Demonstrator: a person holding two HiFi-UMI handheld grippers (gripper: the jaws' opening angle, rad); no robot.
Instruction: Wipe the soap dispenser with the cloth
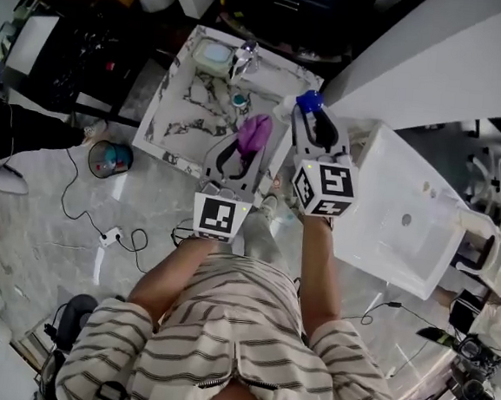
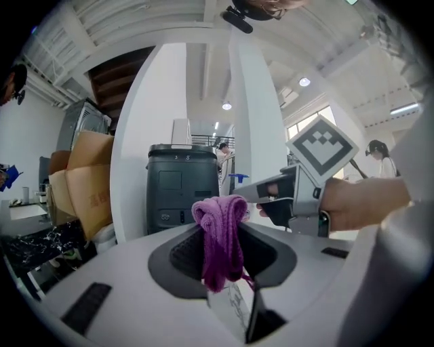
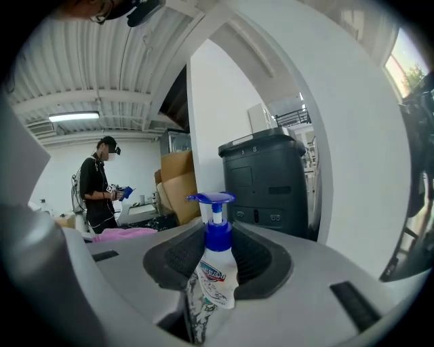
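While left jaws pinch cloth, right jaws seemingly clamp soap dispenser.

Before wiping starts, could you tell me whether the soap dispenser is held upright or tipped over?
Upright: in the right gripper view the soap dispenser stands gripped in the right claw, its blue pump pointing up.

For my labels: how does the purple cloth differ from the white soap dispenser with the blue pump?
The purple fabric cloth hangs bunched and limp; the white plastic soap dispenser with blue pump stands upright. The cloth is plain; the dispenser carries a printed label. Shared: each is clamped, the cloth in the left tongs, the dispenser in the right tongs.
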